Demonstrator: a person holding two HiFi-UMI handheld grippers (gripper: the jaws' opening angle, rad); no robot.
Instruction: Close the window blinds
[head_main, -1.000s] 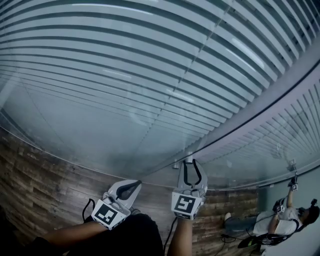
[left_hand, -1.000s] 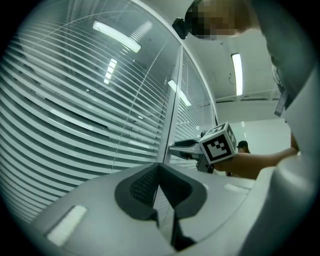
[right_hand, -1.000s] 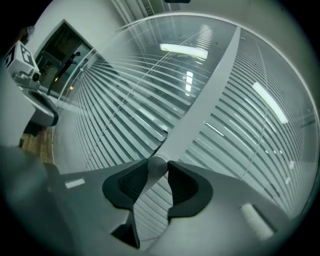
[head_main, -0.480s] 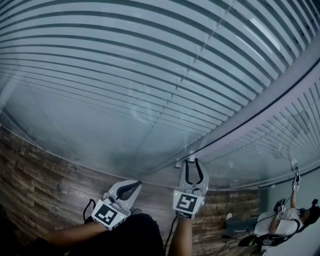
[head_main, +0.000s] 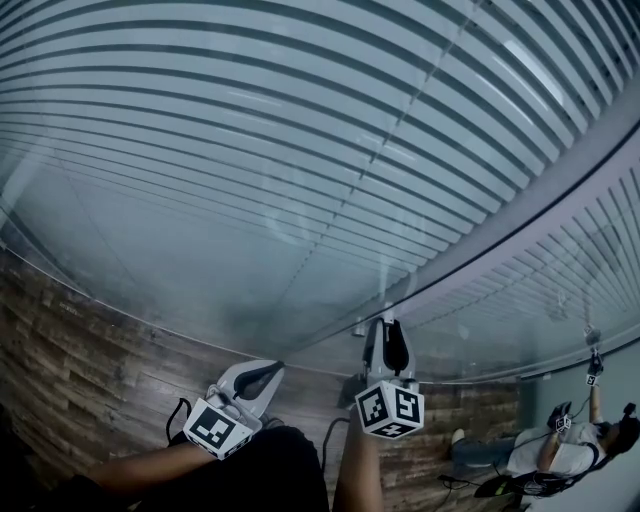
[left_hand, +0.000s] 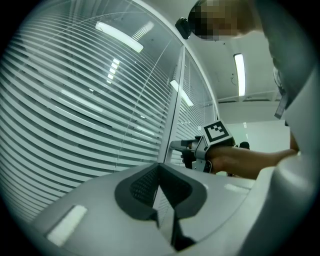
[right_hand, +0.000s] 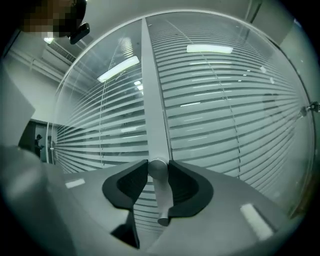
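Note:
Horizontal window blinds (head_main: 250, 130) hang behind glass with their slats partly open. A grey window frame post (right_hand: 152, 90) runs between two panes. A short silver control rod (right_hand: 160, 192) sticks out from that post. My right gripper (head_main: 386, 328) is shut on the rod, which lies between the dark pads (right_hand: 182, 185) in the right gripper view, and its marker cube is turned so that two faces show. My left gripper (head_main: 268, 370) hangs lower and to the left, shut and empty, its tips (left_hand: 159, 167) meeting. From the left gripper view, the right gripper (left_hand: 176, 146) reaches to the post.
Wood-look floor (head_main: 80, 340) lies below the glass. A second blind panel (head_main: 590, 250) continues to the right of the post. A person (head_main: 565, 445) sits at the lower right. The glass stands close in front of both grippers.
My right gripper has twisted about its own axis on the rod, so its marker cube now shows two faces. The left gripper has stayed put.

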